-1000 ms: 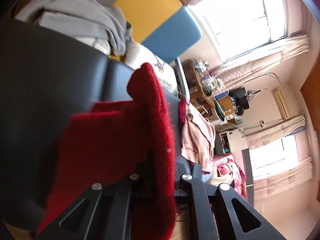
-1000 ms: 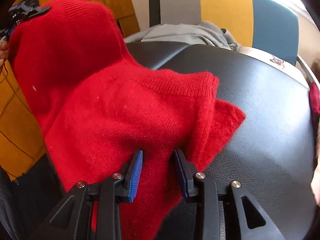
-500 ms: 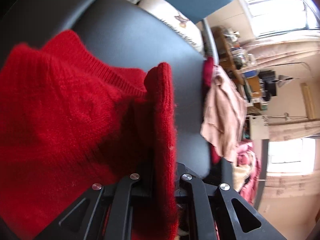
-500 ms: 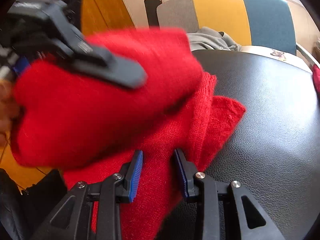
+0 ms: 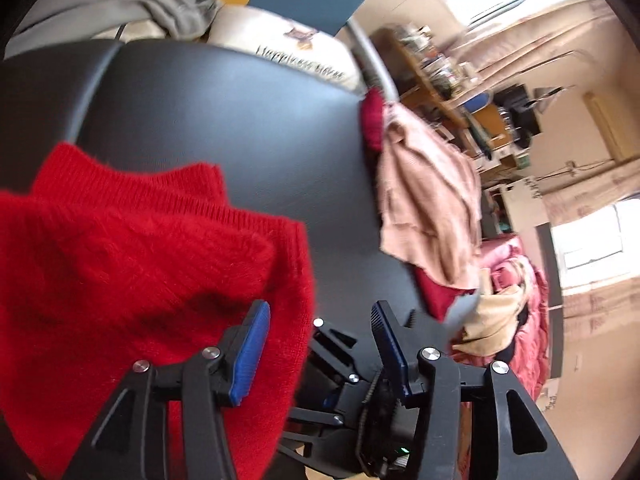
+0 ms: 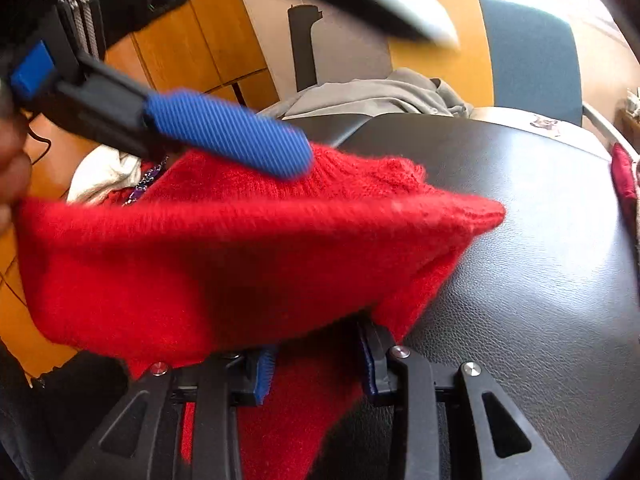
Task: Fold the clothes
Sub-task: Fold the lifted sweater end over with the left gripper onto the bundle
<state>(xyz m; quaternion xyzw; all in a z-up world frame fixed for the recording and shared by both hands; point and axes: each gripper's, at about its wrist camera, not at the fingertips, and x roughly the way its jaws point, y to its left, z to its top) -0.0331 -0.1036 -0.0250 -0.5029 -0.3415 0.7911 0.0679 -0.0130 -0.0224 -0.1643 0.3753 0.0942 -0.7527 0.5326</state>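
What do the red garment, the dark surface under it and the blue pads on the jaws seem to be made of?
Red garment: probably knitted wool or a similar yarn; fuzzy nap, ribbed edge.
Dark surface: likely leather or imitation leather; pebbled grain, soft sheen.
Blue pads: apparently rubber or soft plastic; fine ridges, matte finish.

Fuzzy red knitted sweater (image 6: 240,264), ribbed edge. Black grained leather cushion surface (image 6: 540,280). Grey crumpled garment (image 6: 372,96). Beige-pink cloth (image 5: 428,196). Blue ridged pads on black fingers (image 5: 250,354). Yellow-and-blue chair back (image 6: 528,52).
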